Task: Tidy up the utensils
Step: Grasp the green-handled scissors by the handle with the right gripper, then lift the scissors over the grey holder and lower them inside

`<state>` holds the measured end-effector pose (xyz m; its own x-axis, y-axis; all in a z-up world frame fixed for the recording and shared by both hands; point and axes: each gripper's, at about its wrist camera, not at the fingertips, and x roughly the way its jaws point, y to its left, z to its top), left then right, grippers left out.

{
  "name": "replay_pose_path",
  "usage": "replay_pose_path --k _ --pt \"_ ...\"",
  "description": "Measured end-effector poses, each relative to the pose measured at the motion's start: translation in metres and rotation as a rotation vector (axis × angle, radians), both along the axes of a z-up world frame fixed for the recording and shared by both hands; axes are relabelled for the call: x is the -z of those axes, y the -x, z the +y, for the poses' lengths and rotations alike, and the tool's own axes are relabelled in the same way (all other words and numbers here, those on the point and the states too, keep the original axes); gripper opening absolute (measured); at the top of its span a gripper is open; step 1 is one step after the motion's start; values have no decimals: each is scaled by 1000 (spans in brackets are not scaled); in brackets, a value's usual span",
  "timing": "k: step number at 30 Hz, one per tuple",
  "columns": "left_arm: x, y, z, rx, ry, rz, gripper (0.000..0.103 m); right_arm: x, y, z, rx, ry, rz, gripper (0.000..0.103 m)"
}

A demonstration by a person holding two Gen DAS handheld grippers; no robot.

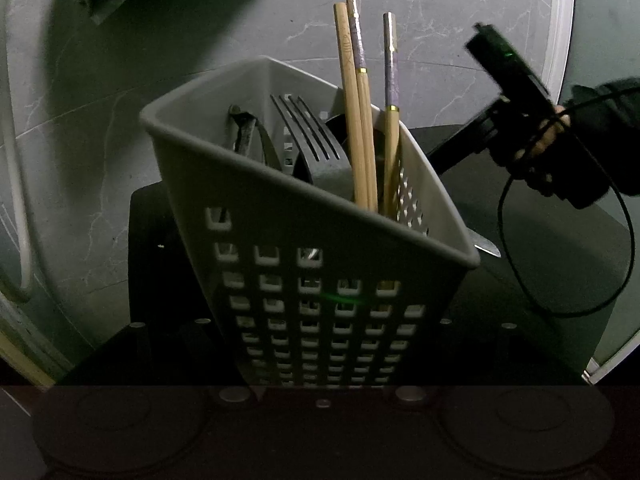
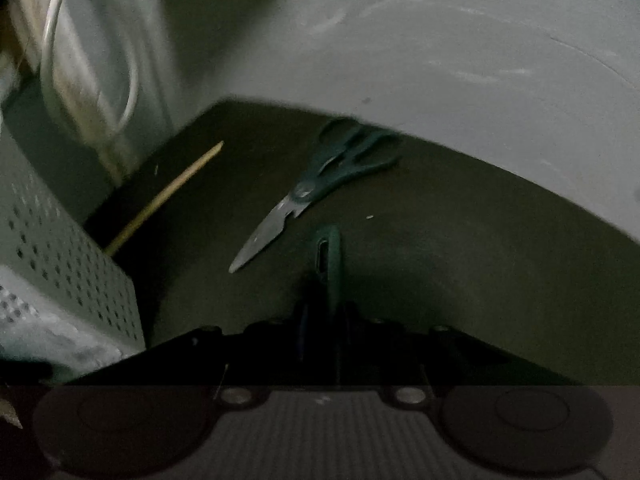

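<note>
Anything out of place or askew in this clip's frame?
Yes. The utensil caddy sits tilted in the left gripper's grasp, so the chopsticks lean. The scissors lie loose on the dark mat, outside the caddy. The right gripper holds a green-handled tool.

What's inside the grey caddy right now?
In the caddy: three chopsticks, a dark slotted spatula and another dark utensil. The perforated walls hide their lower ends.

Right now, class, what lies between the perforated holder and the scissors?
A single wooden chopstick, between the holder and the scissors; the right wrist view shows it.
</note>
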<state>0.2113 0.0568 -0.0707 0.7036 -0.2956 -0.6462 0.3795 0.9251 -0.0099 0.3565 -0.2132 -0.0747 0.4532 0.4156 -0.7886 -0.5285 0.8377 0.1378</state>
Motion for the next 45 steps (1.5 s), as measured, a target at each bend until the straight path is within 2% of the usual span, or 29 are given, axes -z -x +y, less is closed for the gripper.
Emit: replay_pose_path --k 4,9,11,15,23,35,39,45 --pt "-1 -2 0 5 -2 2 76 -6 11 -28 117 -107 -50 19" --pt "-3 -6 -1 11 -6 6 76 -22 35 -52 214 -250 -205 18" --pt "-3 -6 -1 13 -8 7 76 -29 44 -56 241 -283 -262 12" --pt "-3 -7 -2 15 -11 8 76 -38 57 -58 279 -331 -335 12" --pt "-3 -5 -2 19 -14 6 76 -44 66 -56 279 -356 -351 11" --pt "-3 -7 -1 25 -13 6 77 -79 81 -49 230 -403 -459 11" --pt "-3 -8 -1 27 -11 7 77 -100 87 -45 207 -420 -511 11" --pt "-2 -10 0 22 -9 7 77 -154 108 -41 140 -492 -641 11"
